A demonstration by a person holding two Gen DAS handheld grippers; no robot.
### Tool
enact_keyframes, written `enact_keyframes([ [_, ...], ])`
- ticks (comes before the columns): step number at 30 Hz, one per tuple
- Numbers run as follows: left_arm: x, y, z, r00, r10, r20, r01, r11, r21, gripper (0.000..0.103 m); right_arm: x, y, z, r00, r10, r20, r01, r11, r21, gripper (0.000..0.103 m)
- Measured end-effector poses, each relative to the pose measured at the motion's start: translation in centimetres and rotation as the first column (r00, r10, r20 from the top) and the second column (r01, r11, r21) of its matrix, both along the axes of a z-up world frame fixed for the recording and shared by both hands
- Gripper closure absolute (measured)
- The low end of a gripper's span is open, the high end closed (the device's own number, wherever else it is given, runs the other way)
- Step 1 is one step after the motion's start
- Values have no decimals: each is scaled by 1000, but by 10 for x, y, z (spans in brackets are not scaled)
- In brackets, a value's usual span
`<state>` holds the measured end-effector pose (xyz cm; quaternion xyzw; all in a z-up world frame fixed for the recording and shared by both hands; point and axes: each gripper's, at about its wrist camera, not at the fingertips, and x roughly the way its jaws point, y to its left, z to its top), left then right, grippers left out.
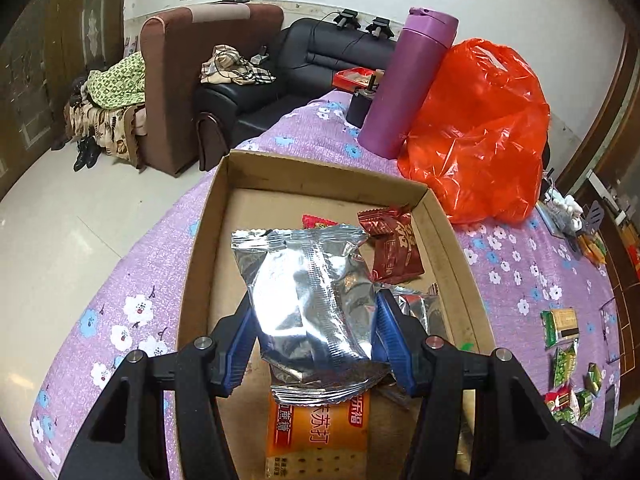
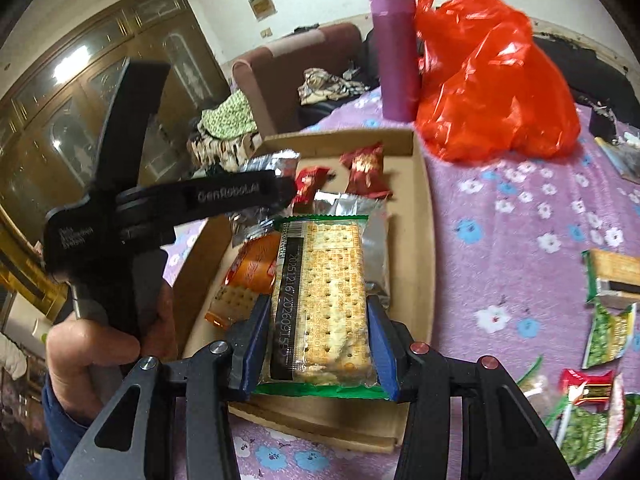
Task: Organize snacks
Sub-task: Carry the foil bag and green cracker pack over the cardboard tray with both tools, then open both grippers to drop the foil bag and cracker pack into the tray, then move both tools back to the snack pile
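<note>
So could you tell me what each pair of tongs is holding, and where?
Left tongs pinch a silver foil packet by its two side edges. Right tongs grip a clear cracker packet across its long sides.

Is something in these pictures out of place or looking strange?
Yes. Several green snack packets lie scattered on the purple tablecloth, outside the cardboard box. Nothing looks spilled or torn. Each gripper holds one packet over the box.
</note>
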<state>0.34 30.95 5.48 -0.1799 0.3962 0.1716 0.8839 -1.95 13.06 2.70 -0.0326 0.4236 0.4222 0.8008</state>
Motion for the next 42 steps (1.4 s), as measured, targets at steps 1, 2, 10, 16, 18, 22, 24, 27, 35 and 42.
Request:
enact_keyframes([
  [1,1,0,0,1000,-1,0,1,1000,2,46,1,1,-1,1000,1,0,-1,1000,-5,52],
  [2,1,-1,0,1000,-2,-2,2,1000,6,46,1,3,-2,1000,2,1,-2,1000,-10,52],
  [10,5,-3,-3,1000,-10,-22,11,1000,14,46,1,8,-10,1000,16,13,-15,999,-44,52],
  [16,5,-5,-2,1000,-1,-25,2,1000,30,46,2,10,-14,1000,25,16,-23,998,-62,51],
  [18,4,-5,-2,1000,0,-26,0,999,35,46,1,7,-12,999,27,23,-25,998,-59,51],
  [22,3,-5,-2,1000,4,-22,-3,999,35,46,-3,2,-8,999,26,37,-24,998,-59,51],
  [24,2,-7,-1,1000,3,-18,-3,1000,31,46,-2,-2,-7,999,21,30,-19,999,-49,51],
  [27,1,-12,3,1000,0,-14,0,999,37,46,-2,-10,-4,1000,12,22,-12,999,-34,51],
  [35,1,-37,23,999,-33,11,32,997,73,46,1,-38,8,1000,-29,-11,30,999,19,51],
  [42,5,-68,35,996,-88,17,86,991,105,46,12,-74,16,996,-90,-30,92,994,59,51],
])
